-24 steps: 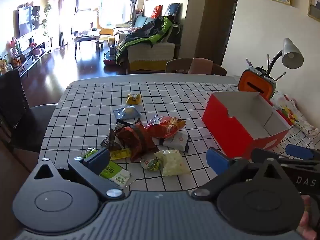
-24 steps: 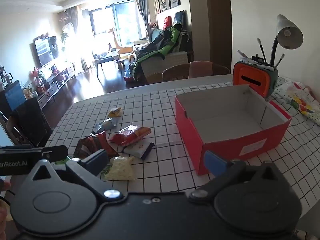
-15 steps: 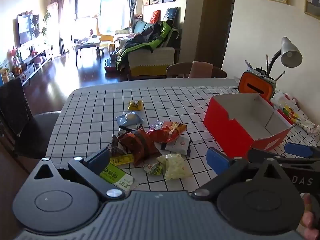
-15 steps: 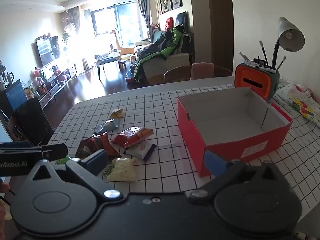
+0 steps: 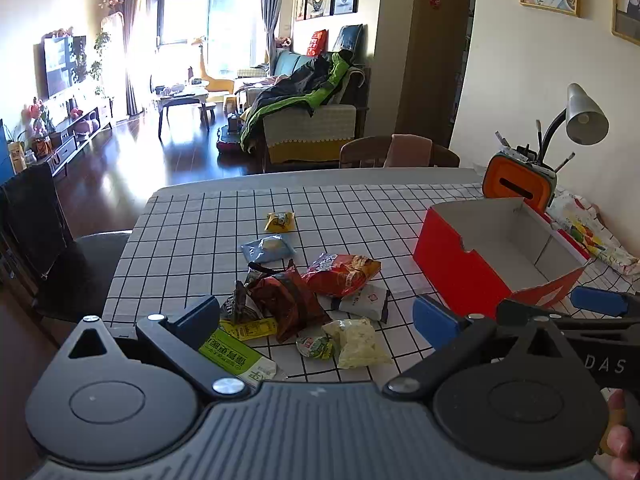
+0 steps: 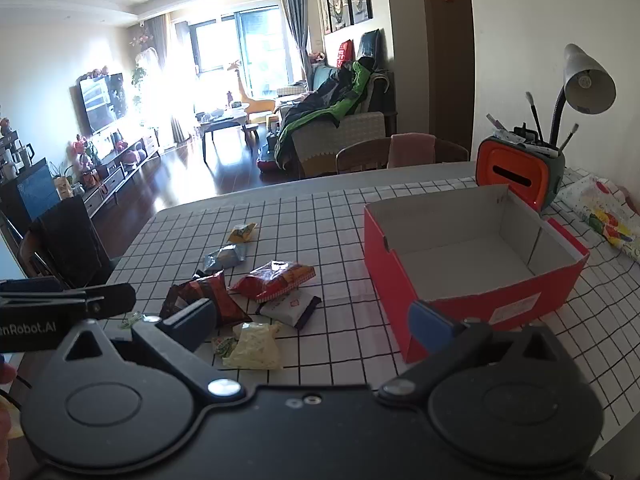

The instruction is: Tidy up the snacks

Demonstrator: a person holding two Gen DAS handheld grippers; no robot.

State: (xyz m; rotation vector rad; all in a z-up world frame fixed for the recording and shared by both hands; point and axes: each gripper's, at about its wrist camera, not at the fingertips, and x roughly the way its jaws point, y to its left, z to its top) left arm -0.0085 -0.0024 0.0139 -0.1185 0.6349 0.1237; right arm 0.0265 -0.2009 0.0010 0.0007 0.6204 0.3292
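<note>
1. Left hand-held gripper (image 5: 316, 320): jaws spread wide, nothing between the pads, held above the near edge of the table (image 5: 192, 232). Right hand-held gripper (image 6: 312, 320): jaws likewise wide apart and empty, held above the same edge, nearer the box.
2. Nearest snacks, at the near edge: a green packet (image 5: 236, 356), a yellow sachet (image 5: 250, 328), a small green-lidded cup (image 5: 316, 347) and a pale bag (image 5: 358, 343). All lie loose on the table.
3. Middle of the pile: a dark red bag (image 5: 288, 296), an orange-red bag (image 5: 342, 274) and a white pack (image 5: 362, 302), touching or overlapping one another. A small dark wrapper (image 5: 236, 304) lies against the dark red bag.
4. Farther toward the table's centre, apart from the pile: a blue packet (image 5: 268, 248), then a yellow packet (image 5: 280, 221).
5. Red box (image 6: 472, 264), toward the right edge of the table, well apart from the pile: open top, white interior, no snack visible inside.
6. Assessment: nothing is sorted yet. Every snack in view is outside the box, and neither gripper holds one. The whole job appears to remain, presumably moving each item into the box.
</note>
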